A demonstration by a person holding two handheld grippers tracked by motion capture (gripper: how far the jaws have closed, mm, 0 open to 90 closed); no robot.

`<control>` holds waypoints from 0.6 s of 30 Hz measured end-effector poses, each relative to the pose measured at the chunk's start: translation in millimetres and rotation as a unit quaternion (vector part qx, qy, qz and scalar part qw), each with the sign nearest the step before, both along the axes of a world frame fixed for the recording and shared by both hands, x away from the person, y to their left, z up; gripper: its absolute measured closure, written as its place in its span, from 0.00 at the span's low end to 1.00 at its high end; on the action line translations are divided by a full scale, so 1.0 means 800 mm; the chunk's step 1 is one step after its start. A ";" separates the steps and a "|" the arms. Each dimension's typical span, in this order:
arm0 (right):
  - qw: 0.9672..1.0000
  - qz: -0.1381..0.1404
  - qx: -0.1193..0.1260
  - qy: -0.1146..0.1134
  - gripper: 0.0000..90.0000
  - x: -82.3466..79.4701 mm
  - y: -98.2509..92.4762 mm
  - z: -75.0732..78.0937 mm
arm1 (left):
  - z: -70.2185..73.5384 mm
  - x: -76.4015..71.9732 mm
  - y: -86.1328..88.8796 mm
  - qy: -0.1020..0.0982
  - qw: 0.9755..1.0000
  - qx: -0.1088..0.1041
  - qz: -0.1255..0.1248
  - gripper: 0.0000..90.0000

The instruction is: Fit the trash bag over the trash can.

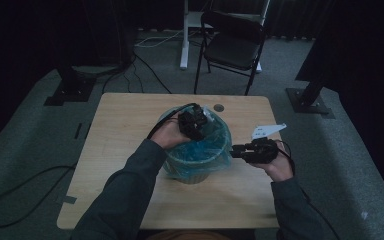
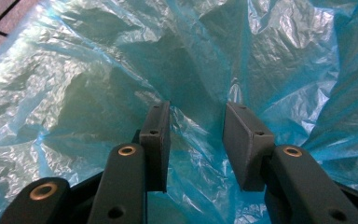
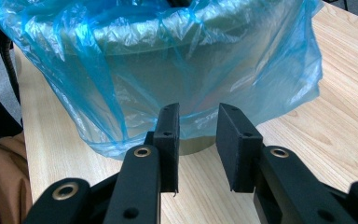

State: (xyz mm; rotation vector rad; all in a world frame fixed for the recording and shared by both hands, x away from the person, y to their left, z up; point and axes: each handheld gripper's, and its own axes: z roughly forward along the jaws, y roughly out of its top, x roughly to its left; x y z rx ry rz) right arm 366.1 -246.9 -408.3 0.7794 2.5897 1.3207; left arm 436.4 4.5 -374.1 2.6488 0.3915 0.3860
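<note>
In the left gripper view, the two black jaws of the left claw are being held apart, with nothing clamped between them; crinkled blue plastic bag liner is being faced directly beyond the pads. In the right gripper view, the jaws of the right claw are likewise being held apart and empty, and are being pointed level at the outer wall of the bin, just beside its base.

The bin is being kept upright near the middle of the wooden surface. The liner is being draped over the rim and down the outside wall. In the high view, the left claw is being held over the bin's mouth, pointing down into it, while the right claw is being held close to the bin's right side.

Handling is being judged as follows. The liner is thin, soft film: light, slippery and easily torn, and no stiffness is being offered by it. A gathered fold, not a single layer, is being recommended as the take-hold point, preferably at the rim where the film is doubled over. The bin appears light and could be dragged or tipped when the film is pulled, so bracing from the side is being advised. Whether the liner is being fitted or removed cannot be told.
</note>
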 end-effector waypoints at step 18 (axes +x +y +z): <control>1.000 0.000 0.002 0.000 0.77 -0.001 -0.001 0.000 | -0.010 -0.002 -0.009 0.001 0.999 0.048 -0.006 0.66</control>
